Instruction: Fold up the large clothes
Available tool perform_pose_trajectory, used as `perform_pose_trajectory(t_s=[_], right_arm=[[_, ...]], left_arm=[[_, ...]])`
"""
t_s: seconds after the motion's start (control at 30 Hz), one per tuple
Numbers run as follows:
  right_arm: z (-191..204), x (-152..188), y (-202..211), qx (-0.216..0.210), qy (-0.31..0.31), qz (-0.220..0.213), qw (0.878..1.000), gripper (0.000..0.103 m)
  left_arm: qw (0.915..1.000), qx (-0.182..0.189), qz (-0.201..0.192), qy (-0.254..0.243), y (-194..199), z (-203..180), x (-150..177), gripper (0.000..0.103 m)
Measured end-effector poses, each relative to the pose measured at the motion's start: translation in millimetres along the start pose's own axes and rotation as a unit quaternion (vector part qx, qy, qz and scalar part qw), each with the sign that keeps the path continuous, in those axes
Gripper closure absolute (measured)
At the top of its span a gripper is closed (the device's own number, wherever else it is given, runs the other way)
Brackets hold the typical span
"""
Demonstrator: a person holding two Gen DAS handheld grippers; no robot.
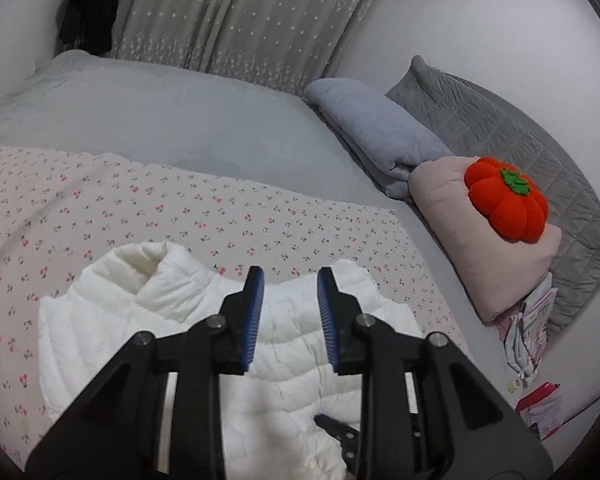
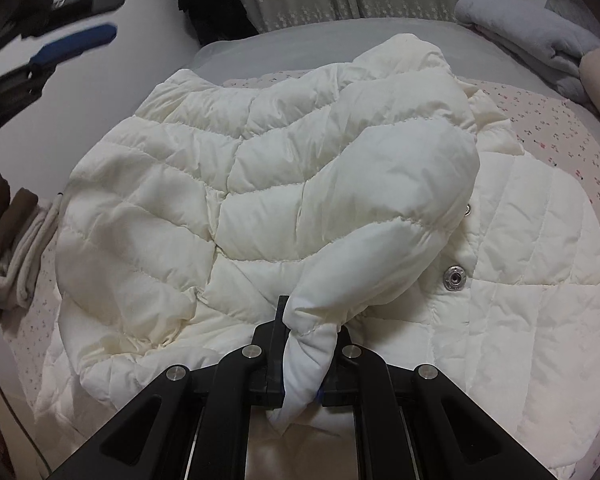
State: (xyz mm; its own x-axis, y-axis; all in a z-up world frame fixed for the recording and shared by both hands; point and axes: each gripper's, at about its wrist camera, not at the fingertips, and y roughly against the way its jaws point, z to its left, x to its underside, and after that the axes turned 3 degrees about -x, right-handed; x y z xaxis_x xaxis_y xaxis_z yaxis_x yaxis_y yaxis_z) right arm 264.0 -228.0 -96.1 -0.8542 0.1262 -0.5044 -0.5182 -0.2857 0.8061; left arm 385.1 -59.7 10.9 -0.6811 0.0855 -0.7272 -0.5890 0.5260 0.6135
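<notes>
The white quilted puffer jacket (image 2: 300, 184) lies on the floral-print bedsheet (image 1: 180, 208), its sleeve cuff (image 2: 306, 360) pinched by the right gripper (image 2: 306, 364), while the left gripper (image 1: 290, 316) hovers above, jaws parted and empty.

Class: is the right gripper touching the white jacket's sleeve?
Touching. The right wrist view shows the right gripper shut on the sleeve, cuff bunched between its fingers.

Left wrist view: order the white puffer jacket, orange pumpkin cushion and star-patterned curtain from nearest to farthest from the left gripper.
1. White puffer jacket, directly below the left gripper.
2. Orange pumpkin cushion, right, on a pink pillow.
3. Star-patterned curtain, behind the bed.
</notes>
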Motion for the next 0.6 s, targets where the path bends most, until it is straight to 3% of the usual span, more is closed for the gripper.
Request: perform_pose_trajectory(t_s=[0.07,0.13,0.17,0.27,0.3,0.37,0.47,0.53,0.6], right_arm=[[1,-2,2,-0.004,-0.008,-0.001,1.0,0.093],[-3,-1,5,-0.007,-0.012,-0.002,1.0,0.093],[-4,0,9,-0.009,-0.009,-0.001,1.0,0.09],[-8,-7,34,-0.002,0.007,0.0,1.0,0.067],[-10,-9,46,0.004,0.008,-0.014,1.0,0.058],[-12,-22,76,0.013,0.009,-0.069,0.997,0.052],[-1,-49,102,0.057,0.028,-0.145,0.987,0.052],[8,-72,99,0.064,0.044,-0.174,0.982,0.054],[26,-92,79,0.082,0.073,-0.191,0.975,0.069]], left_arm=[[0.9975,-0.064,0.026,-0.012,-35,10,7,0.068],[0.9917,-0.108,0.07,0.008,-72,35,21,0.068],[0.9904,-0.112,0.078,0.018,-84,46,30,0.068],[0.9896,-0.125,0.071,0.002,-99,57,56,0.068],[0.9898,-0.128,0.061,-0.009,-100,57,64,0.068],[0.9894,-0.136,0.044,-0.024,-100,57,73,0.068],[0.9885,-0.144,0.033,-0.031,-98,58,77,0.068],[0.9867,-0.155,0.029,-0.041,-98,55,77,0.068],[0.9848,-0.165,0.022,-0.052,-98,52,79,0.068]])
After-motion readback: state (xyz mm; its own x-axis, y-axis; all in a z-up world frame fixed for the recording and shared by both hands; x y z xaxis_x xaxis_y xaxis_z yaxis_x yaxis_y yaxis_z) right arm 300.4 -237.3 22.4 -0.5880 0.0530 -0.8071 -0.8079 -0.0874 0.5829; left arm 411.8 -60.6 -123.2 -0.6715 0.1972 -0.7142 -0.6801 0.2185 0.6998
